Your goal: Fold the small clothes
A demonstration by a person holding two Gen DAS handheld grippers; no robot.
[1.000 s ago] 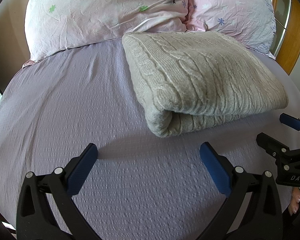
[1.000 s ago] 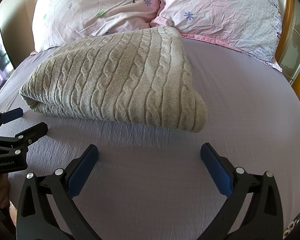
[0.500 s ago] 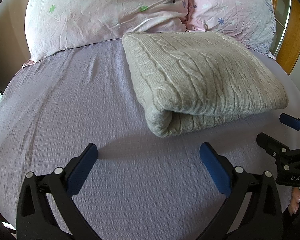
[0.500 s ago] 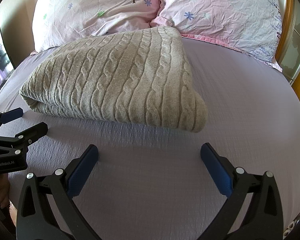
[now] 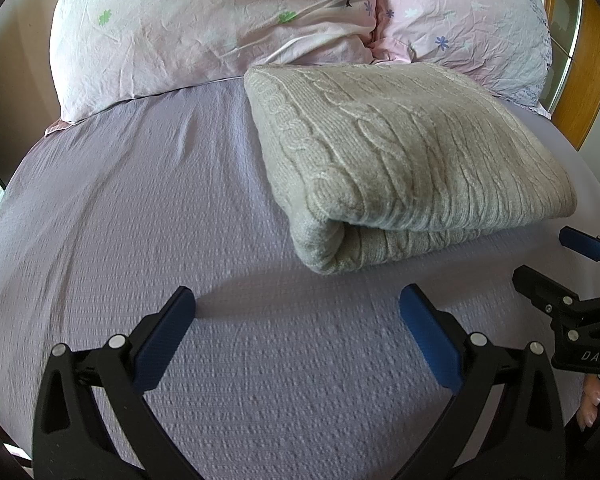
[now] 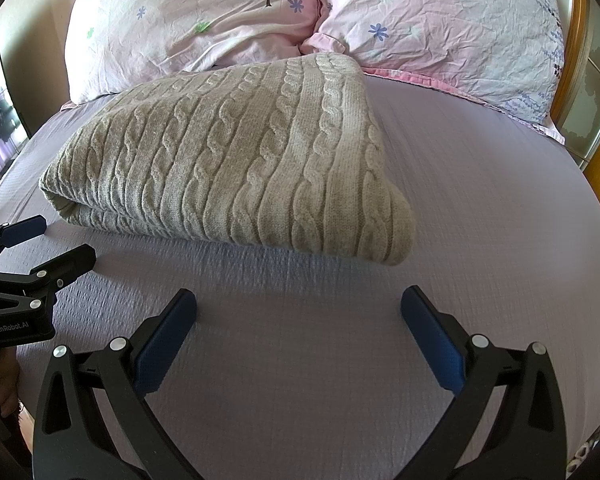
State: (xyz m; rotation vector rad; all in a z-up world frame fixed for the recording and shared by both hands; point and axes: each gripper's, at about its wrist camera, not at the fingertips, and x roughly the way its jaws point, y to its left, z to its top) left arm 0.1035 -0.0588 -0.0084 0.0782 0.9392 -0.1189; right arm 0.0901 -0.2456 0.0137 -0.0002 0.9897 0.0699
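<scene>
Nothing has changed: your left claw (image 5: 296, 330) and right claw (image 6: 298, 330) stay released, empty; sweater (image 6: 236, 168) ahead looks folded.

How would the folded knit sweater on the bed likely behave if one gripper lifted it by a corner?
The sweater is thick cable knit, so it would probably sag and unfold. Its stacked layers look bulky, likely heavy for a single pinch. The knit's ribbed texture should grip rather than slip. Both the left gripper and right gripper are open, clear of it.

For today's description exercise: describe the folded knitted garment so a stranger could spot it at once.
Start at the bed with its lilac sheet. Just before the two floral pillows lies the folded sweater. It alone is beige, thick and cable-knit.
</scene>
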